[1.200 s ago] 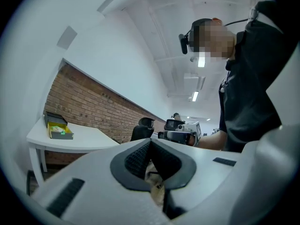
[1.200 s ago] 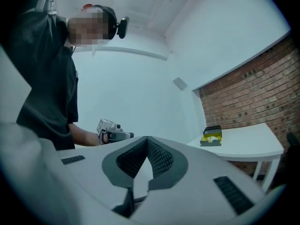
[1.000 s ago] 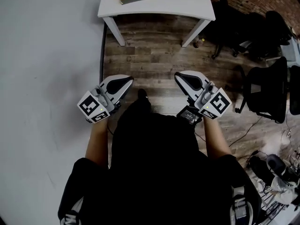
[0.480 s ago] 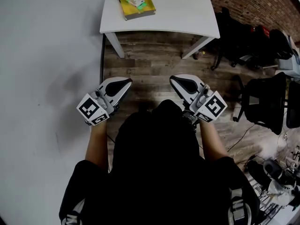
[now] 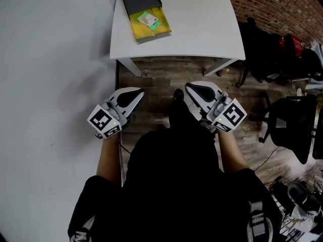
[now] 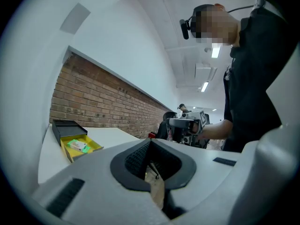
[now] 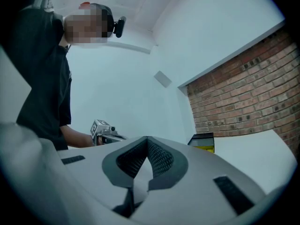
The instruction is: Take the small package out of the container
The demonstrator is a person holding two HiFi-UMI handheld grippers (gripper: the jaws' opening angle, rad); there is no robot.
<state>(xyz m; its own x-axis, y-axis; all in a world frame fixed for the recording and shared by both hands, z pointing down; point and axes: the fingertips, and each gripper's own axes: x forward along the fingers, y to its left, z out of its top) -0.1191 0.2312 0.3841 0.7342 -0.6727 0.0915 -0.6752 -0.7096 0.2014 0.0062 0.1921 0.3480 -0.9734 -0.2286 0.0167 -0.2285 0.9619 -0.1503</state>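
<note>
On the white table (image 5: 202, 19) a container (image 5: 146, 11) lies open, its black lid behind a yellow tray. The small green-and-white package (image 5: 148, 20) rests in the tray. The left gripper view also shows the tray (image 6: 89, 146) and the package (image 6: 77, 146) far off at the left, and in the right gripper view the container (image 7: 202, 142) sits small at the right. My left gripper (image 5: 137, 91) and right gripper (image 5: 191, 87) are held in front of my body, short of the table's near edge. Both are shut and empty; their pads (image 6: 140, 153) (image 7: 159, 158) meet.
The table stands on a wood floor (image 5: 161, 69), next to a pale wall (image 5: 50, 59) on the left. Black office chairs (image 5: 295, 125) and bags (image 5: 282, 49) crowd the right side below a brick wall (image 5: 282, 1). Cables lie on the floor at the lower right.
The table and container have slid down and further into the head view, so I stand nearer the table. Both grippers stay shut in front of my body.
</note>
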